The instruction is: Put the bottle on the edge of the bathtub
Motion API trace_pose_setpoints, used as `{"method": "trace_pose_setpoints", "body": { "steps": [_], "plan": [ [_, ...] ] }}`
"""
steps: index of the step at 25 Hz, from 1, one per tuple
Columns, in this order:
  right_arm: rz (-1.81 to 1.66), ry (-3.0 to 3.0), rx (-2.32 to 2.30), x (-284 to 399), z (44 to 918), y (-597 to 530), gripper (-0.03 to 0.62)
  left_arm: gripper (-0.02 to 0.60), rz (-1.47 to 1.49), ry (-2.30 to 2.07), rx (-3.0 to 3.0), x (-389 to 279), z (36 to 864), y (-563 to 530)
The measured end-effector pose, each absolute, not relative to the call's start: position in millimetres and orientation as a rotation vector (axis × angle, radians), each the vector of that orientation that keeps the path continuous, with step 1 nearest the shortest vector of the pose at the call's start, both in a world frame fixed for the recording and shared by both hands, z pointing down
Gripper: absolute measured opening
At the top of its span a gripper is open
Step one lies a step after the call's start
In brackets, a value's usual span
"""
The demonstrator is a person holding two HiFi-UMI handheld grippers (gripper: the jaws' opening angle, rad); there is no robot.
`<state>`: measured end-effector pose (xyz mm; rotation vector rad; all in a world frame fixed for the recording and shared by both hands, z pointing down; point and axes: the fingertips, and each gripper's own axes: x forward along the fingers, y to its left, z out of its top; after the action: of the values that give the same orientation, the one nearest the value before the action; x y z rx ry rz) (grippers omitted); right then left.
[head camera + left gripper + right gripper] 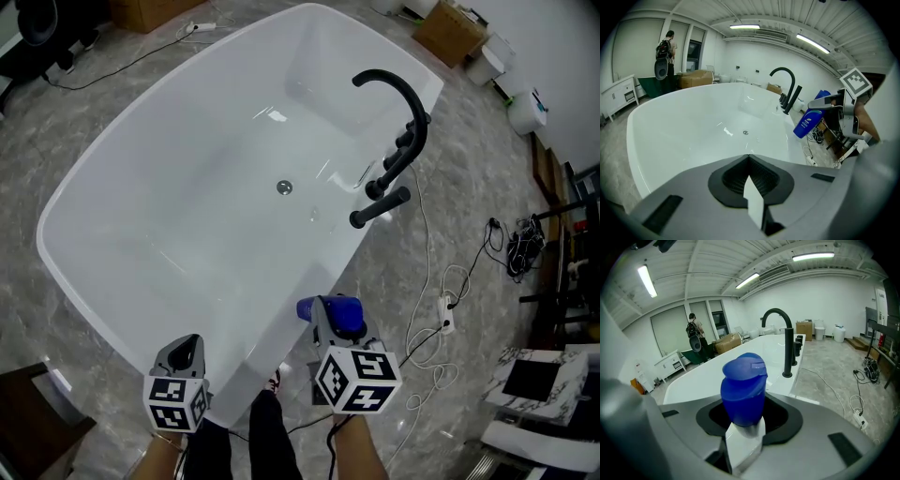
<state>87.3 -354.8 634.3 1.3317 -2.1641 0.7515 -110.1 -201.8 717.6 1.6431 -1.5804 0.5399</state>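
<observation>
Your left gripper (186,352) sits lowest in the head view, just outside the near rim of the bathtub (112,272); its jaws are pressed together with nothing between them, and its marker cube faces up at you. Beside it, your right gripper (330,317) is clamped on the blue bottle (339,314); the jaws grip the bottle's lower end, and the flip-cap end points away from the gripper toward the tub. You hold the bottle in the air next to the tub's near right edge, tilted; it does not rest on the rim. Past your grippers the white tub opens out, with its drain (284,187) near the middle of the floor of the basin. On the right rim stands the black faucet (405,112), its arched spout curving over the basin and a handle bar lower down. Right of the tub a white cable and a power strip (447,314) lie on the grey marbled floor. Farther off, cardboard boxes (450,28) stand beyond the tub's far end, and a person (693,331) with a backpack stands by the far windows.
</observation>
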Motion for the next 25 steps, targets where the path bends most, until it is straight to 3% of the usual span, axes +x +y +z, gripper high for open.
{"method": "trace_pose_setpoints", "body": {
  "steps": [25],
  "plan": [
    [0.572, -2.147, 1.267, 79.2, 647.5, -379.0, 0.167, 0.005, 0.514, -1.601, 1.588, -116.3, 738.7, -211.8]
  ]
}}
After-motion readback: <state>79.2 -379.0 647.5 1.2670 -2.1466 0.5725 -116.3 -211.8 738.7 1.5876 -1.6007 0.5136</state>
